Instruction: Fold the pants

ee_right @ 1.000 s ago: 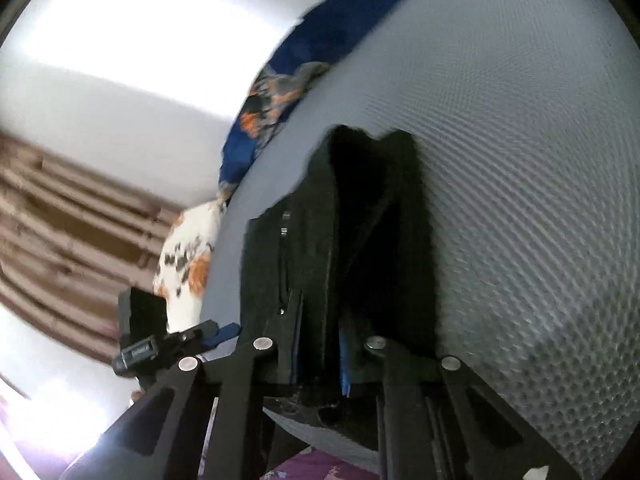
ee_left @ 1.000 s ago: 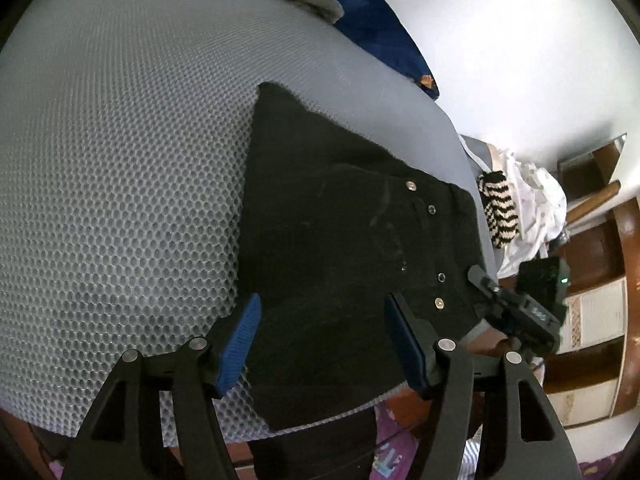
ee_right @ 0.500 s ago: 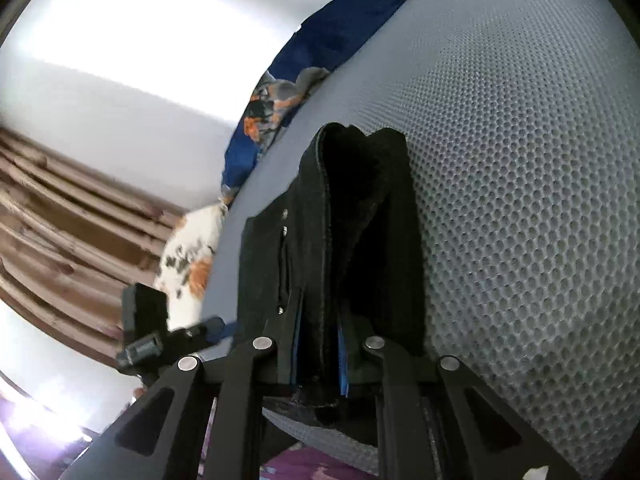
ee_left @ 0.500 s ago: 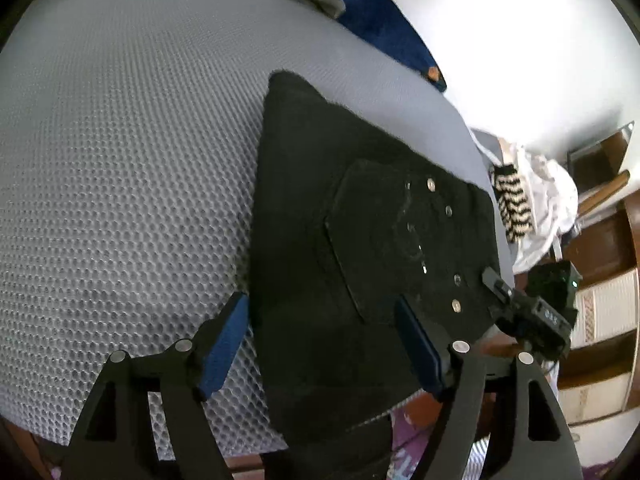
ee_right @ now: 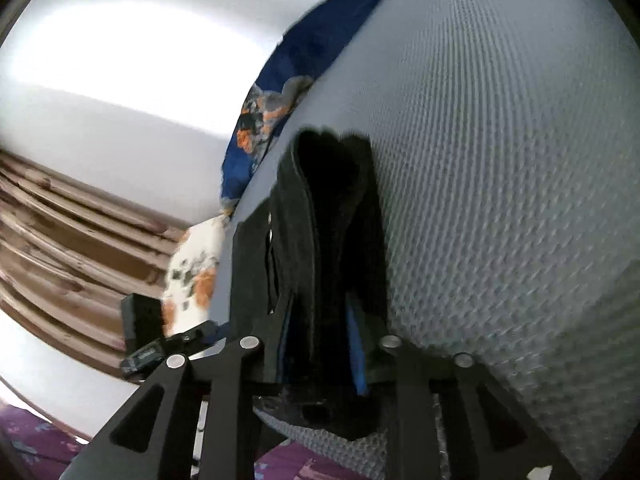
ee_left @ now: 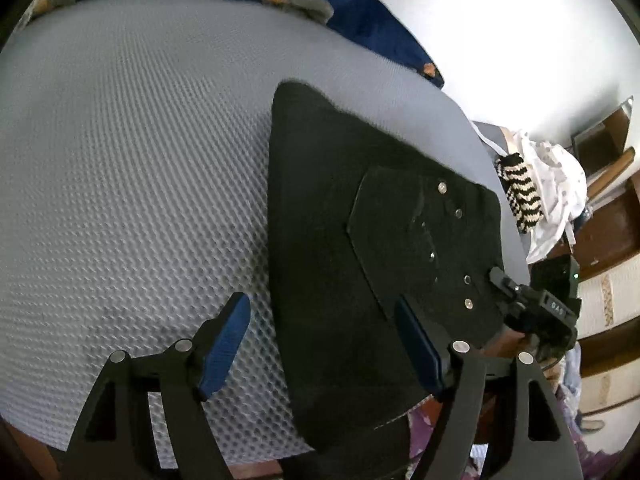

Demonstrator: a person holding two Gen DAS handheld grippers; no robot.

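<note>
Left wrist view: black pants (ee_left: 380,248) lie folded flat on a grey mattress (ee_left: 132,168) with a raised honeycomb texture; fabric is matte and heavy-looking, folded into a rough trapezoid, narrow end far, wide end hanging over the near edge; a hexagonal pocket panel sits on top with a row of small round metal rivets (ee_left: 442,187) running down its right side; left gripper (ee_left: 324,344) hovers above the near end of the pants, blue-padded fingers (ee_left: 226,340) spread wide, left finger over bare mattress, right finger over the fabric, nothing between them gripped; right gripper (ee_left: 532,312) shows at the pants' right edge as a black block, low and level with the waistband side; a black-and-white striped knit (ee_left: 520,194) and crumpled white cloth (ee_left: 556,184) sit off the mattress at right, a blue floral cloth (ee_left: 360,12) along the far edge. Right wrist view: right gripper (ee_right: 318,344) pinches a thick bunched stack of pants (ee_right: 320,240) layers, blue pads pressed against both sides of the fold; the stack stands on edge, running away from the camera over the mattress (ee_right: 500,160); left gripper (ee_right: 160,344) is visible at lower left beside the pants; image is motion-blurred; wooden slats (ee_right: 60,240) at left.
</note>
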